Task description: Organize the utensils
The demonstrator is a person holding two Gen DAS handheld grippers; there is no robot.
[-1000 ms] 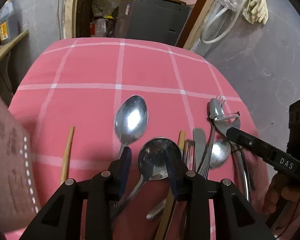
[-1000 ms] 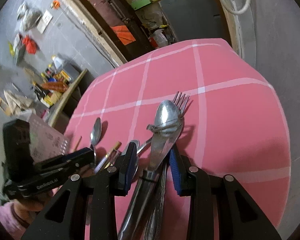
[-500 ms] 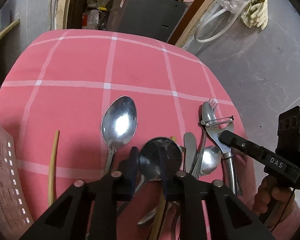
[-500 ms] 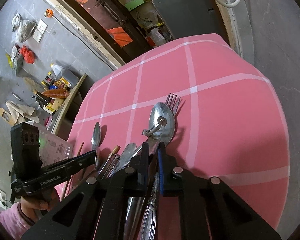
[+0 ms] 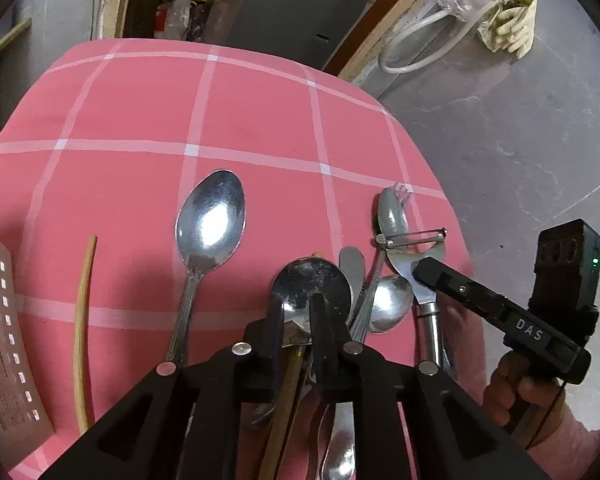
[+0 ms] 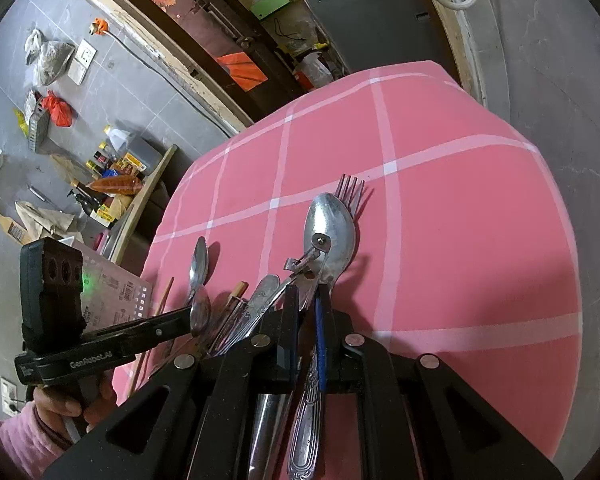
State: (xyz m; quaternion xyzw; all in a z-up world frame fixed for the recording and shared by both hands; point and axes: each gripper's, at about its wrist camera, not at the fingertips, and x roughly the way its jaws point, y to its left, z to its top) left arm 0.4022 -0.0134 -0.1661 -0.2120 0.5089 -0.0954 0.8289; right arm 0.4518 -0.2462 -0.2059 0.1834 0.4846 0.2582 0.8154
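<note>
A heap of metal utensils lies at the near right of the pink checked tablecloth [image 5: 260, 112]. My left gripper [image 5: 295, 312] is shut on the neck of a round-bowled spoon [image 5: 310, 278]. A large spoon [image 5: 211, 220] lies alone to its left, and a wooden chopstick [image 5: 82, 320] further left. My right gripper [image 6: 309, 300] is shut on the steel peeler [image 6: 306, 260], which lies over a spoon [image 6: 334, 224] and a fork [image 6: 350, 186]. The peeler [image 5: 414, 238] also shows in the left wrist view, with the right gripper's finger [image 5: 460, 288] on it.
A printed cardboard box [image 5: 0, 340] stands at the table's left edge. The table's right edge [image 6: 564, 240] drops to a grey floor. A dark cabinet [image 5: 296, 4] and a door frame stand beyond the far edge. More knives and spoons [image 6: 256, 304] lie between the grippers.
Both grippers have closed from open: the left on the round-bowled spoon, the right on the peeler. Both views have shifted slightly as the grippers settled lower.
</note>
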